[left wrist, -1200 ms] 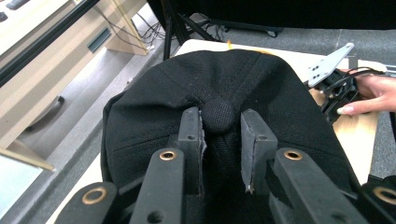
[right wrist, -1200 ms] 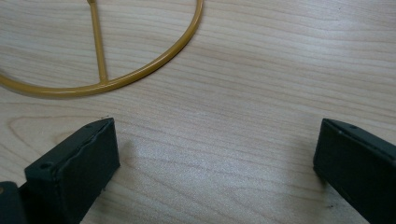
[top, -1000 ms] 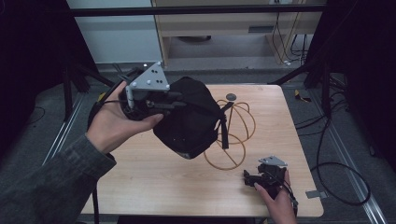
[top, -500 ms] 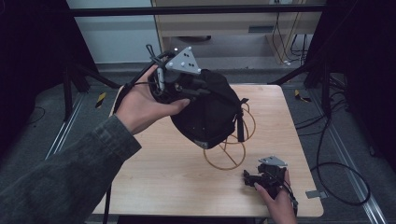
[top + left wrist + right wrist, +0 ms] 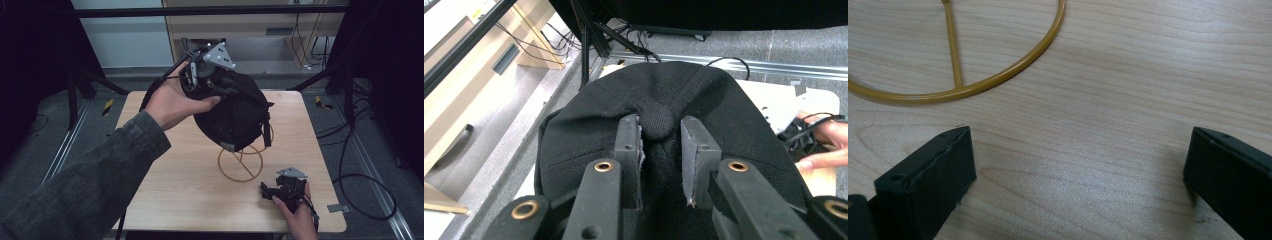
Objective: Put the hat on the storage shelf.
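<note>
Tabletop (image 5: 165, 190) — pale wood, carrying the stand and the resting right hand.

Black cap (image 5: 235, 112) — held in the air over the middle of the tabletop, crown gripped, its lower edge just above or touching the top of the stand; which of the two cannot be told from the high view. The step in hand looks like seating the cap on the stand or lifting it clear. To do it well: keep the crown centred over the ring, move straight up or down, and avoid dragging the light wire frame sideways.

Wire stand (image 5: 241, 161) — yellow, ring base flat on the tabletop, upper part hidden by the cap.

Left gripper (image 5: 660, 142) — fingers narrowed to a pinch on the cap's top button (image 5: 658, 121), one finger on each side of it, crown fabric bunched between them.

Right gripper (image 5: 1073, 175) — low on the tabletop near the front right edge, fingers spread wide, holding nothing; the stand's ring lies just ahead, not touched.
</note>
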Motion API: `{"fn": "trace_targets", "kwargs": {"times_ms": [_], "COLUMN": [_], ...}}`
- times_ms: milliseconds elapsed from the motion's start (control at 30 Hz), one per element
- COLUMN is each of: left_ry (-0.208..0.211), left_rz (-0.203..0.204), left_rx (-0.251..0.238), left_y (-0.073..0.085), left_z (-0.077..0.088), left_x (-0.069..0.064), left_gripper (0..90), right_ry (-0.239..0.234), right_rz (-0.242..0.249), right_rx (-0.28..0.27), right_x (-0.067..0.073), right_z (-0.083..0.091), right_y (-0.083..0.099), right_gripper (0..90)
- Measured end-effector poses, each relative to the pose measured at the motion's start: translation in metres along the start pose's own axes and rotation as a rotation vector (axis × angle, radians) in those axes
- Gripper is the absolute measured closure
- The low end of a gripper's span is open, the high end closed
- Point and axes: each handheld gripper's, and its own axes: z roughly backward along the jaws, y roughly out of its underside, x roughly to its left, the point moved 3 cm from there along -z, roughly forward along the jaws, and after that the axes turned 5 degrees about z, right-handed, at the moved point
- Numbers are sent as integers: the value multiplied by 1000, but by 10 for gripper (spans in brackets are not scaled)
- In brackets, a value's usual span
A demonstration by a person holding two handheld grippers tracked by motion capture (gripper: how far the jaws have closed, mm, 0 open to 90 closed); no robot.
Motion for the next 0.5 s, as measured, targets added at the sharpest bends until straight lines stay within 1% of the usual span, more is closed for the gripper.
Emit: {"fn": "trace_targets", "kwargs": {"times_ms": [167, 500], "left_ry": [9, 8], "left_rz": [8, 31], "left_rx": [11, 13], "left_y": [-4, -11], "left_z": [-15, -32], "left_x": [1, 8], "left_gripper": [724, 725], "right_ry": [0, 0], "right_rz": [0, 0], "right_rx": [0, 0], "right_x": [0, 0], "right_z": [0, 0], "right_y": [0, 0], "right_gripper": [3, 4]}}
